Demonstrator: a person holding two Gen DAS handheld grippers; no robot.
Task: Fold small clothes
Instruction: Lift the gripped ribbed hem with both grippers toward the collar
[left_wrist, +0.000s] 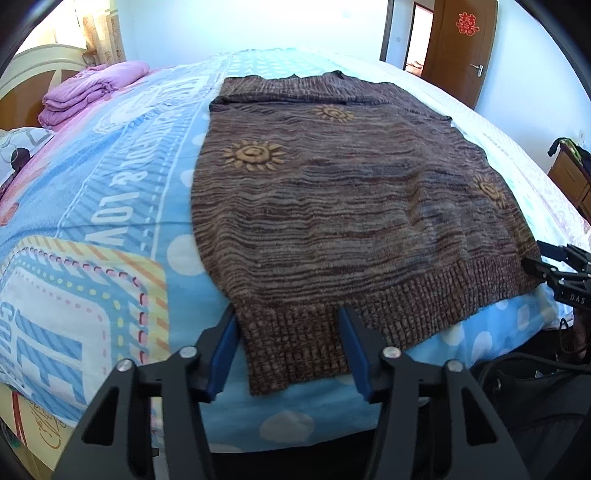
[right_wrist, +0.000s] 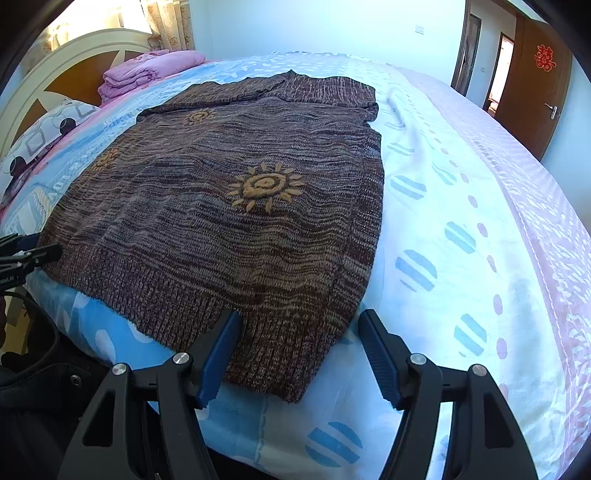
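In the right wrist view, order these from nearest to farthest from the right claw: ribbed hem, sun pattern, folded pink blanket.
1. Ribbed hem of the brown knitted sweater: between the open right claw fingers.
2. Orange sun pattern: mid-sweater.
3. Folded pink blanket: far left, by the headboard.

Both wrist cameras sit low and close at the bed's (left_wrist: 122, 177) near edge, facing across it toward the far wall, the left view from the sweater's (left_wrist: 332, 206) left hem corner, the right view from its right, sharing the whole sweater.
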